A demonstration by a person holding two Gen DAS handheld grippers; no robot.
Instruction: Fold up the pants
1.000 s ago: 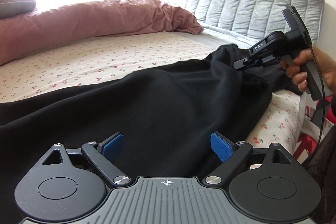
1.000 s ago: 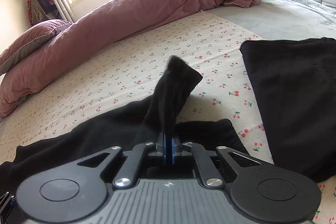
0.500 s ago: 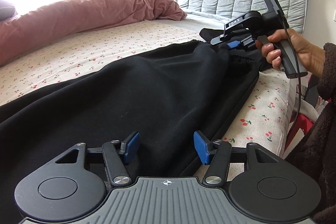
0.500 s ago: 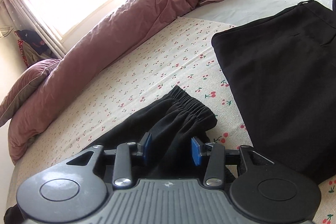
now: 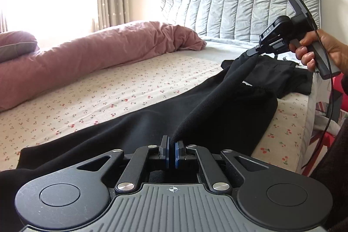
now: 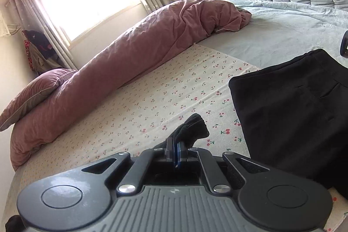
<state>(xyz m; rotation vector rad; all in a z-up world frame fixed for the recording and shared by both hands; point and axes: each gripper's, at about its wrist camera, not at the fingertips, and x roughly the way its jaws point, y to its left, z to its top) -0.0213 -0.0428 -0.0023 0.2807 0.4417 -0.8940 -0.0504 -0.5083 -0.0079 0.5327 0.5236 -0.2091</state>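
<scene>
Both jaws clench the pants [image 5: 152,127]: left gripper [image 5: 171,154] near the legs' end, right gripper [image 6: 175,153] at the waistband, long axis stretched between them along the bed [image 5: 121,88] edge.

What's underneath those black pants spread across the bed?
Under the black pants lies a cherry-print sheet, showing on both sides of them. Whatever sits directly beneath the cloth is covered. The left gripper and right gripper pinch one edge, lifting it.

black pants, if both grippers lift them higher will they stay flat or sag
Likely sag: the pants already hang in a soft ridge between the left hand-held gripper and right hand-held gripper. Probably light. The thick knit looks unlikely to slip from shut pads.
</scene>
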